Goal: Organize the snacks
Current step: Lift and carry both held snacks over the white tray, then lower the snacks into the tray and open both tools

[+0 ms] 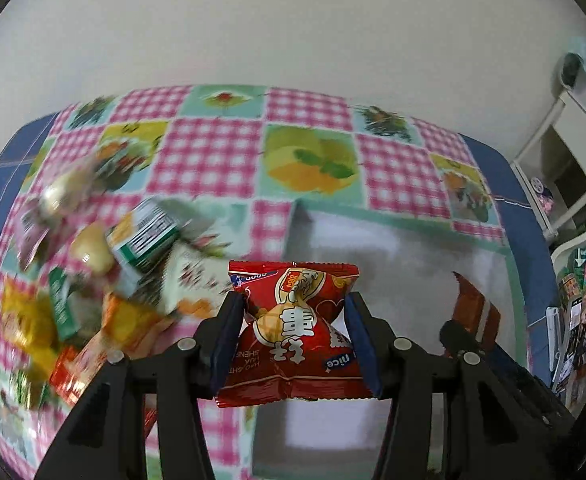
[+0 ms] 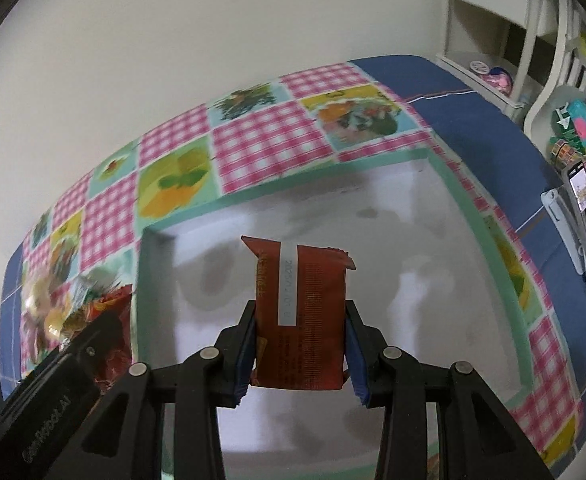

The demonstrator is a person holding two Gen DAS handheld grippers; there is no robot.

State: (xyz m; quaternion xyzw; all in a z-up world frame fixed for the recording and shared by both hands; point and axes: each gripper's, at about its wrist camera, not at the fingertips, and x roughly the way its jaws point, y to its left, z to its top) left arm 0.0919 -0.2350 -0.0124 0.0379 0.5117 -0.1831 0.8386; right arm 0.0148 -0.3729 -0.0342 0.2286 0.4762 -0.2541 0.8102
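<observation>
The red snack packet [image 1: 293,332] is showing large white Chinese characters upside down, with the word "nice" on a small blue badge and part of "HAO SHI" along one edge. The brown-red bar wrapper [image 2: 299,316] is carrying a pale strip printed with a date starting "2025", and the rest of its small print is too fine to read. In the right wrist view, the black body of the other tool at lower left is bearing white lettering that is too blurred to read surely.

One red packet and one brown-red bar are being held, one per claw. A blurred pile of snacks [image 1: 93,272] is lying on the chequered tablecloth [image 1: 213,152], too smeared for counting. One shallow white box [image 2: 433,240] with a green rim is sitting on the cloth.

The left gripper [image 1: 293,340] is pinching the red packet at its middle, its blue pads pressing the sides in, jaws partly apart around it, over the box's left edge. The right gripper [image 2: 299,344] is clamping the bar upright between nearly closed jaws, above the box's white floor
</observation>
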